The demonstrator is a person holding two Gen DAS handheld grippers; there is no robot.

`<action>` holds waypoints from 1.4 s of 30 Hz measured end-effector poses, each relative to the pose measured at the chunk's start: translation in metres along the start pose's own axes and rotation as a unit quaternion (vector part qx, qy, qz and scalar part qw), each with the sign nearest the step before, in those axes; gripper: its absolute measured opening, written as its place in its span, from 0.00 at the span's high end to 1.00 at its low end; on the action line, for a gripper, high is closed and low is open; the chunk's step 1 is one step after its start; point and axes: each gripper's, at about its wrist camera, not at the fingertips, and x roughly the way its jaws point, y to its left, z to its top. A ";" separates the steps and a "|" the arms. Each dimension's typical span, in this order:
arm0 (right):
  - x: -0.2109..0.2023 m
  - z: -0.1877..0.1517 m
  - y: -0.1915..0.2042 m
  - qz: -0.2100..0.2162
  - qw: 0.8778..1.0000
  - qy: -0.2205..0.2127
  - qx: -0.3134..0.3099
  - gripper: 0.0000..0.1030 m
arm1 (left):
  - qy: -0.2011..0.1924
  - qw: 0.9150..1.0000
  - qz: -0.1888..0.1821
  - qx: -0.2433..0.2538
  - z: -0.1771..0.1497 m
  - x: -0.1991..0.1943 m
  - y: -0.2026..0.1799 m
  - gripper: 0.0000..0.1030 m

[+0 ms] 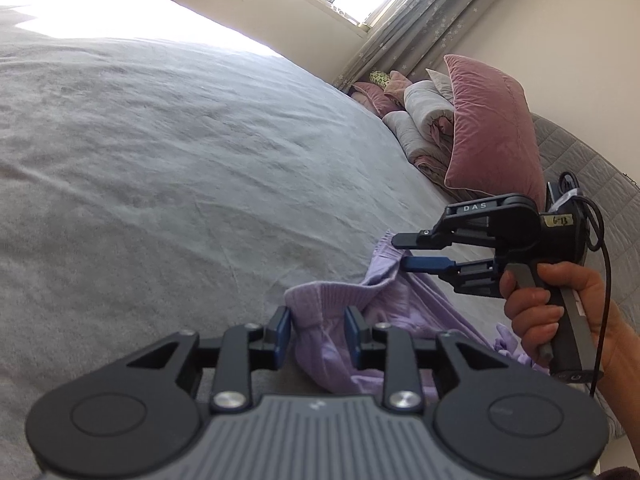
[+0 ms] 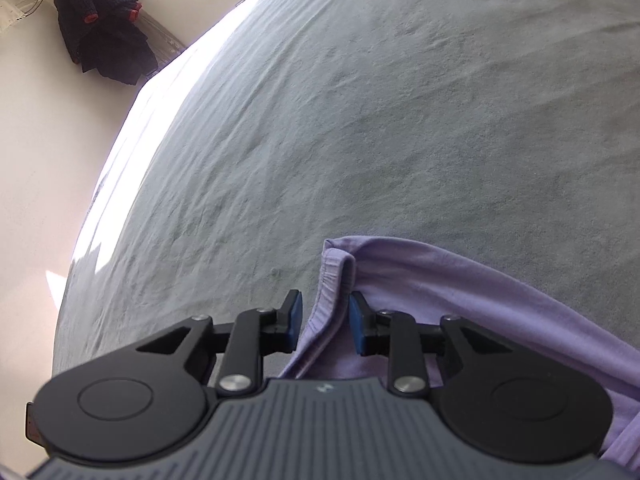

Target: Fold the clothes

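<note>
Two grippers flank one lilac garment [image 1: 384, 304] bunched at the near edge of the grey bed [image 1: 160, 168]. Left gripper [image 1: 317, 334] and right gripper [image 2: 324, 322] both stand apart around fabric, not pinching. Soft, light, limp knit; I'd grip its ribbed hem.

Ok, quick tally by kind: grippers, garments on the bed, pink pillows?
Grippers: 2 (left gripper, right gripper)
Lilac garment: 1
Pink pillows: 2 that I can make out (large pillow, small pillow)
Total: 5
</note>
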 end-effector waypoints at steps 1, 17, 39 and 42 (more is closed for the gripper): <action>0.001 -0.002 0.002 -0.013 1.000 -0.003 -0.007 0.71 | 0.002 1.000 -0.001 -0.004 0.000 0.001 0.002 0.72; 0.023 -0.009 0.047 -0.072 0.985 -0.066 -0.140 0.94 | -0.056 0.995 0.055 -0.058 -0.007 -0.010 -0.004 0.94; 0.084 -0.066 0.203 0.026 0.961 -0.044 -0.271 0.94 | -0.154 0.956 0.223 -0.108 -0.006 -0.101 0.047 0.94; 0.095 -0.078 0.220 0.035 0.956 -0.033 -0.289 0.94 | -0.157 0.951 0.242 -0.110 -0.007 -0.111 0.054 0.94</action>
